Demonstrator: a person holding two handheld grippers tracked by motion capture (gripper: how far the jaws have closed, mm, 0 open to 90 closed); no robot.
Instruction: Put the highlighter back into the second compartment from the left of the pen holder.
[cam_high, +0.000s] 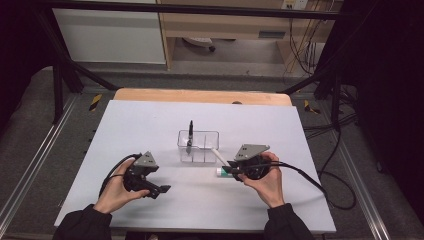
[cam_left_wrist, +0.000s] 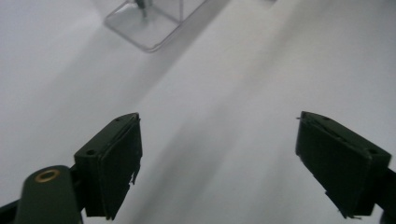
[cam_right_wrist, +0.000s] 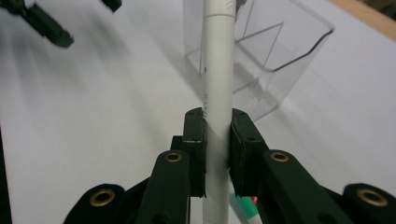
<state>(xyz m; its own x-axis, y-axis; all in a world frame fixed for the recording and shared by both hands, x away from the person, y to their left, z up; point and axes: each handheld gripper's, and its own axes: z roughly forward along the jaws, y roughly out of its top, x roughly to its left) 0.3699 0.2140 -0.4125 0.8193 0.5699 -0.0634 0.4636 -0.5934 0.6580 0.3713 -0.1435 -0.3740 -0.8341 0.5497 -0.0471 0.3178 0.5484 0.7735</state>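
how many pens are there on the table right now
2: a black pen standing in the clear organizer, and a white pen clamped in the right hand-held gripper, tip toward that organizer.

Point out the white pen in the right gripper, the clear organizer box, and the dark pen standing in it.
white pen (cam_right_wrist: 218, 70): right gripper view, mid-barrel above the fingers.
clear organizer box (cam_high: 198, 133): high view, far rim.
dark pen (cam_high: 190, 131): high view, upper shaft.

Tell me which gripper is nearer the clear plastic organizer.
Right. The right gripper sits just off the clear plastic organizer's right corner, shut on a white marker angled toward it. The left gripper, open, sits farther off toward the table's near left.
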